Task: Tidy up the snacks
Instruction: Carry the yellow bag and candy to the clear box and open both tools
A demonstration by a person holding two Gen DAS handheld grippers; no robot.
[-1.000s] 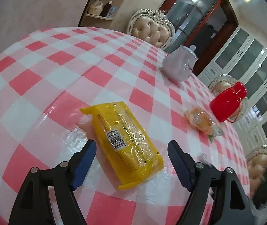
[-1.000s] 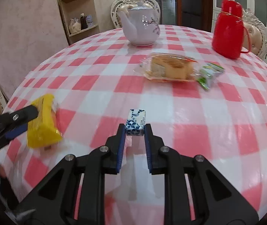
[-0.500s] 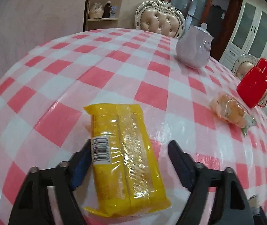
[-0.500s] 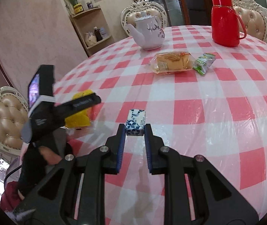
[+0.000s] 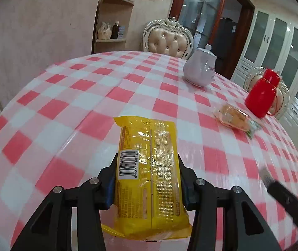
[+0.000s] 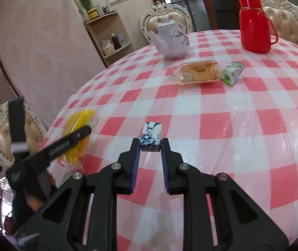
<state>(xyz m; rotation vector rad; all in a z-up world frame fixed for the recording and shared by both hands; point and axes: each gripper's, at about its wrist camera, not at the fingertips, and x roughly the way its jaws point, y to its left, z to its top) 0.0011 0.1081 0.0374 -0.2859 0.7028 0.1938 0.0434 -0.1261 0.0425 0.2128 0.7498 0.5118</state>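
In the left wrist view a yellow snack packet (image 5: 149, 167), barcode up, lies lengthwise between the fingers of my left gripper (image 5: 146, 163). Its jaws are closing, and both blue pads touch the packet's sides. The packet's far end hangs just above the checked tablecloth (image 5: 75, 104). My right gripper (image 6: 150, 144) is shut on a small blue-and-white patterned packet (image 6: 152, 132), held above the cloth. The right wrist view shows the yellow packet (image 6: 79, 123) at the left, behind one of the left gripper's dark fingers (image 6: 65, 145).
Wrapped bread (image 6: 199, 71) and a green sachet (image 6: 233, 72) lie mid-table. Behind them stand a white teapot (image 6: 170, 40) and a red thermos (image 6: 253, 25). Padded chairs ring the round table. A corner shelf stands by the wall.
The left jaws have closed in from wide apart onto the yellow packet, and the packet has come off the cloth. The right gripper rose with its small packet, then held still.
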